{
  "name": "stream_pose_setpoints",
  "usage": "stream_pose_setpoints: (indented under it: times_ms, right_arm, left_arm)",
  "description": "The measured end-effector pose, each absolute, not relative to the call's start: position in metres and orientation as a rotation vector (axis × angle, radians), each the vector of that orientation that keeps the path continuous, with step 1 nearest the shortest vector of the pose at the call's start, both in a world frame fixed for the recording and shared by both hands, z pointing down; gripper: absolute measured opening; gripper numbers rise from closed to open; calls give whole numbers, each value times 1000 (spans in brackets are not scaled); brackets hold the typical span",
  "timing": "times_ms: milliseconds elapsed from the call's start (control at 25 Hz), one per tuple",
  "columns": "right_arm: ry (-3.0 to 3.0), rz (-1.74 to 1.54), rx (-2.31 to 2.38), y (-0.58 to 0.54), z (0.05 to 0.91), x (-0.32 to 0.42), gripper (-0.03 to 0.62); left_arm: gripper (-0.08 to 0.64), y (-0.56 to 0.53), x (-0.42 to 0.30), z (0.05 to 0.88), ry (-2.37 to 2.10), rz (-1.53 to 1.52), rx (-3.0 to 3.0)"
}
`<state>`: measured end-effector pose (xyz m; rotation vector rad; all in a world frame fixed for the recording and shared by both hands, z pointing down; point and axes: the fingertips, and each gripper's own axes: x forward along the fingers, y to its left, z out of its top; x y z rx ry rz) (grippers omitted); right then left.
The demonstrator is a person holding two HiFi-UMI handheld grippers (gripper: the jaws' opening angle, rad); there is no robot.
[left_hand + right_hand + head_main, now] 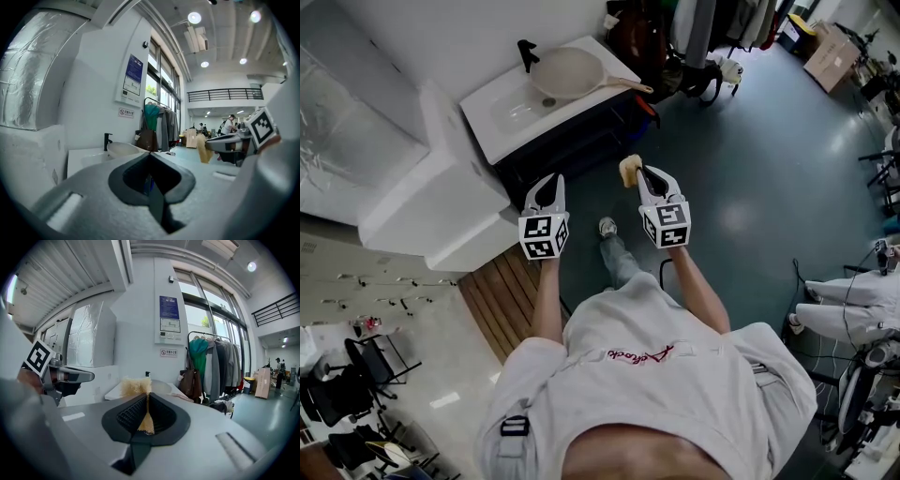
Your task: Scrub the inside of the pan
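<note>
Pinching only a thin edge of the sponge [629, 170] between clamped fingers, the right gripper [643, 174] could lose it under hard scrubbing. The left gripper [550, 185], fingers together on nothing, is well apart from the pan [567, 72] lying in the worktop [483, 127] basin; unsteadied, the pan may slide.

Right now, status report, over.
Left hand-held gripper shut, empty. Right hand-held gripper shut on tan fibrous scrubber. Beige round pan in white sink, untouched. No obstacle seen.
</note>
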<state>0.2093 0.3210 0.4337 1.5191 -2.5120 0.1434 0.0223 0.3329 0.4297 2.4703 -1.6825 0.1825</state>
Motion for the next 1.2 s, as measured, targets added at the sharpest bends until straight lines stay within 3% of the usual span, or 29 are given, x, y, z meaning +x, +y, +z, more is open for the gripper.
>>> stream_pose_setpoints:
  times_ms: [1200]
  right_arm:
    - [-2514, 212, 1475, 90, 442, 184, 25]
  left_arm:
    - [0, 97, 9, 428, -1653, 238, 2457]
